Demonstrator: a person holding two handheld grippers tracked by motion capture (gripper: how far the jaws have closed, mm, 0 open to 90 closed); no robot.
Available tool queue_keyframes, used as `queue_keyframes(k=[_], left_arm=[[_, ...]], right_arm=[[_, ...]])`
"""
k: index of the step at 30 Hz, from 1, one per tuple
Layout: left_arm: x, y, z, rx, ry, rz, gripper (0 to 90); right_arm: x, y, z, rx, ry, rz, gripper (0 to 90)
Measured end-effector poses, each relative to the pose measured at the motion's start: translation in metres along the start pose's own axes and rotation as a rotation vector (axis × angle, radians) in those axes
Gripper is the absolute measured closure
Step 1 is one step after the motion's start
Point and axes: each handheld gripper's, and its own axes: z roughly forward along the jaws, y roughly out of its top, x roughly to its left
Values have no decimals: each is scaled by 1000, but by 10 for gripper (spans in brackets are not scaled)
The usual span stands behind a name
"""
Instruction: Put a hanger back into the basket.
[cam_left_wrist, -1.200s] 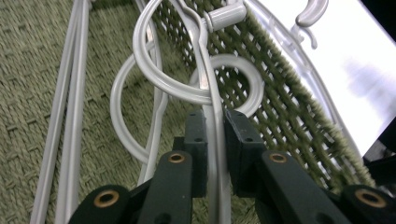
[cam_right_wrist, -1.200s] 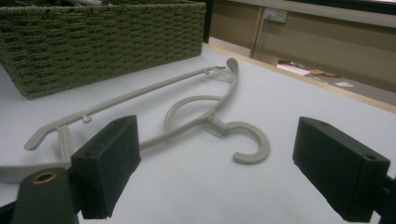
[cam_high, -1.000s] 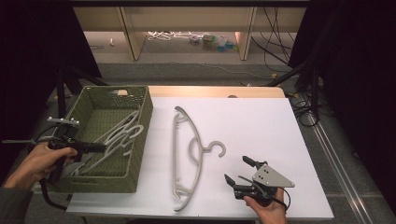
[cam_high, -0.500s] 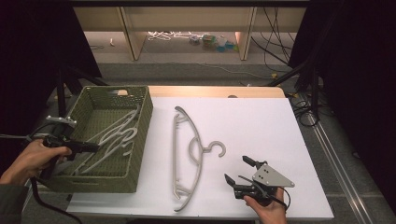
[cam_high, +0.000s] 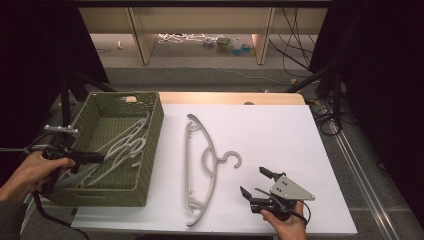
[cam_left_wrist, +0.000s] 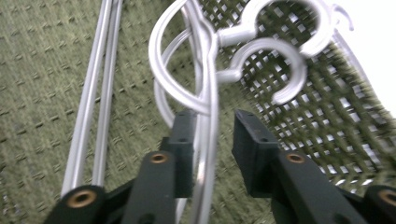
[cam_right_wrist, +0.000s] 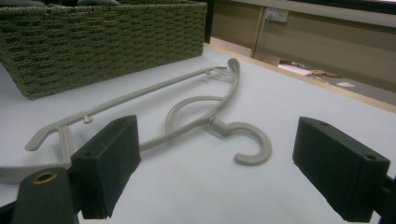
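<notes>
Several white plastic hangers lie in a green woven basket at the table's left. My left gripper reaches into the basket from its left side. In the left gripper view its jaws have just been opening. A white hanger's arm runs between them, and a gap shows at the right pad. A grey hanger lies flat on the white sheet mid-table. My right gripper rests near the front edge, wide open and empty, facing that grey hanger.
The white sheet covers the table right of the basket. The basket's woven wall rises behind the grey hanger in the right gripper view. Shelving and cables stand on the floor beyond the table's far edge.
The left hand has shifted slightly at the basket's left side, and the hangers inside have moved a little. The right gripper and the grey hanger have stayed put.
</notes>
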Motion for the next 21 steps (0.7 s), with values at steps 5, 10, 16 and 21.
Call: queue_keyframes(k=[5,10,16,21], left_arm=[[-2,-1,11,33,0,21,798],[-2,1,15,62,-3,31,804],[-6,6,17,86,26,86,810],[-3,6,22,127,27,101,810]], right_arm=[[-2,0,0,-13,-10,-26,156],[0,1,0,3,-2,-5,156],[-1,1,1,1,-11,-28,156],[-2,1,2,5,-2,-31,156]])
